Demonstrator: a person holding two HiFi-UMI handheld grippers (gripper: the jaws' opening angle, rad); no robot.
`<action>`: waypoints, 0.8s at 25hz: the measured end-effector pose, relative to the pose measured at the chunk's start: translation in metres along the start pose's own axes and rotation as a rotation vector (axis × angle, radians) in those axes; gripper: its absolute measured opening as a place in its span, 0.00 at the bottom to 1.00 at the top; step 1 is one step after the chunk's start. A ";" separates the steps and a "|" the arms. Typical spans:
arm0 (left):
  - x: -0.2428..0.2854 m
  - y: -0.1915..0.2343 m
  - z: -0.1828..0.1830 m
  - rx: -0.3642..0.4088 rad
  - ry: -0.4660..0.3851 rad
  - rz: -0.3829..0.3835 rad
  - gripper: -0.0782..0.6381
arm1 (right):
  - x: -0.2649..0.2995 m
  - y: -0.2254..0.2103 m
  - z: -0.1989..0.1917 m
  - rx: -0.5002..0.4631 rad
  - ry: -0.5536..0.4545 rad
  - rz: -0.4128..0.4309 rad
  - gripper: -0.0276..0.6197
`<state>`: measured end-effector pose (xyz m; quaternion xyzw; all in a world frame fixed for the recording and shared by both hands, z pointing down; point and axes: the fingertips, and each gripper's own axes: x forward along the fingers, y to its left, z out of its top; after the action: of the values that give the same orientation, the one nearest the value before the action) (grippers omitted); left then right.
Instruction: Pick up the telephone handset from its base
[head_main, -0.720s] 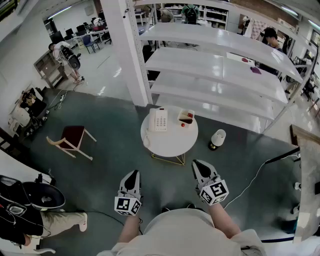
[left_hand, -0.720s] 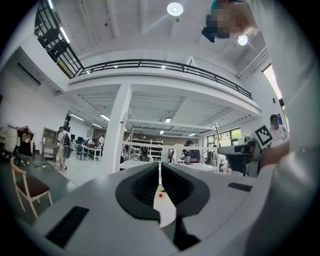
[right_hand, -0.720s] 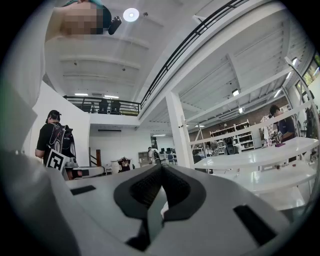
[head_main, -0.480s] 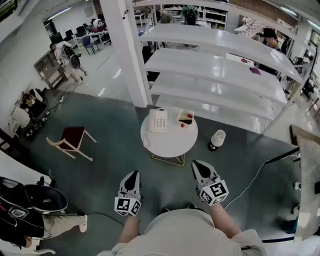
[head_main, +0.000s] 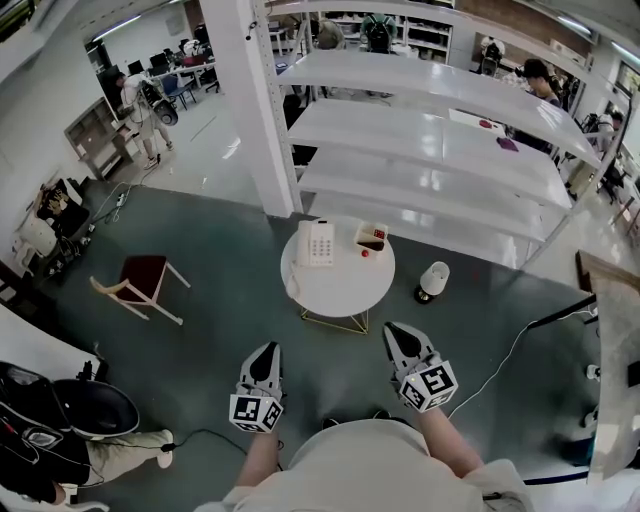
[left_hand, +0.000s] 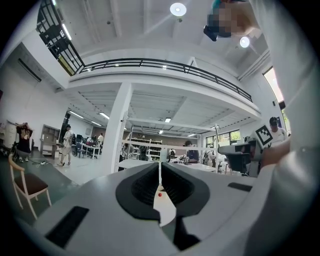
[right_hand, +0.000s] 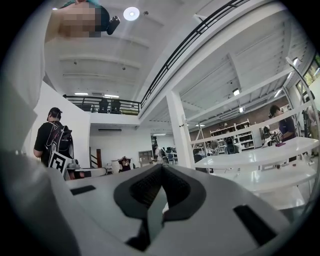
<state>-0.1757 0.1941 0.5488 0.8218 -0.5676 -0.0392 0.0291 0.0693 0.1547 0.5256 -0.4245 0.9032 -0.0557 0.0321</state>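
Observation:
A white telephone (head_main: 316, 242) with its handset on the base sits at the back left of a small round white table (head_main: 340, 285). My left gripper (head_main: 265, 352) hangs well short of the table, below and left of it, jaws shut and empty. My right gripper (head_main: 397, 332) hovers near the table's front right edge, jaws shut with nothing between them. In the left gripper view the jaws (left_hand: 160, 165) meet along a thin line, with the table top and a small red ball (left_hand: 159, 194) seen beyond. In the right gripper view the jaws (right_hand: 160, 170) are closed too.
A small box (head_main: 372, 235) and the red ball (head_main: 365, 251) lie on the table's right half. A white lamp-like object (head_main: 433, 280) stands on the floor right of the table. A chair (head_main: 140, 280) stands at the left, white shelving (head_main: 430, 150) behind, a cable (head_main: 510, 350) at the right.
Both grippers have stayed where they were. A person at the lower left has shifted, and people in the background have moved.

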 end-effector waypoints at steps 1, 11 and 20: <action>-0.001 0.001 0.001 0.002 -0.005 -0.006 0.15 | 0.001 0.002 -0.001 0.000 0.001 0.000 0.06; -0.016 0.020 0.001 0.014 -0.011 -0.033 0.15 | 0.006 0.023 -0.010 0.011 0.005 -0.036 0.06; -0.019 0.034 -0.005 -0.009 0.002 -0.047 0.15 | 0.007 0.023 -0.019 0.026 0.008 -0.076 0.06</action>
<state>-0.2136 0.1998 0.5578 0.8350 -0.5478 -0.0418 0.0323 0.0452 0.1659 0.5417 -0.4576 0.8858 -0.0702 0.0319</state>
